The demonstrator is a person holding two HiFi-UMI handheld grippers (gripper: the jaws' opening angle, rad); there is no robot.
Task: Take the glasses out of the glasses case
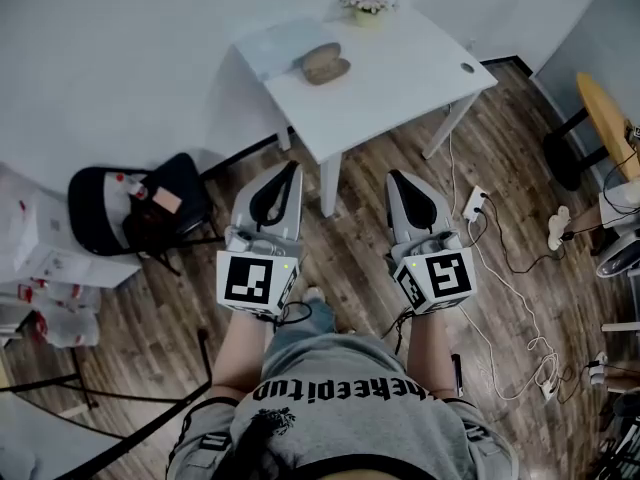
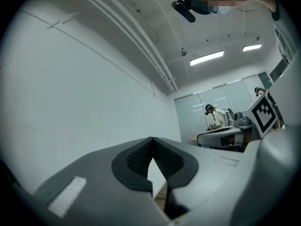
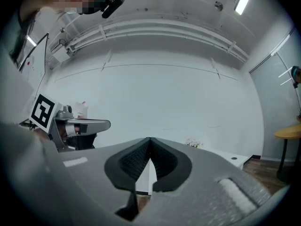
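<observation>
The brown oval glasses case [image 1: 325, 64] lies closed on the white table [image 1: 400, 78], towards its far left part. Both grippers are held low near the person's body, well short of the table. My left gripper [image 1: 291, 169] is shut with nothing in it; in the left gripper view its jaws [image 2: 153, 141] meet at the tips and point at the bare wall. My right gripper [image 1: 394, 177] is shut and holds nothing either, and in the right gripper view its tips [image 3: 149, 141] touch. The glasses themselves are not visible.
A pale sheet [image 1: 275, 46] lies beside the case and a small flower pot [image 1: 367, 3] stands at the table's far edge. A black chair [image 1: 140, 206] with items is at the left. White cables and a power strip [image 1: 474, 204] lie on the wooden floor at the right.
</observation>
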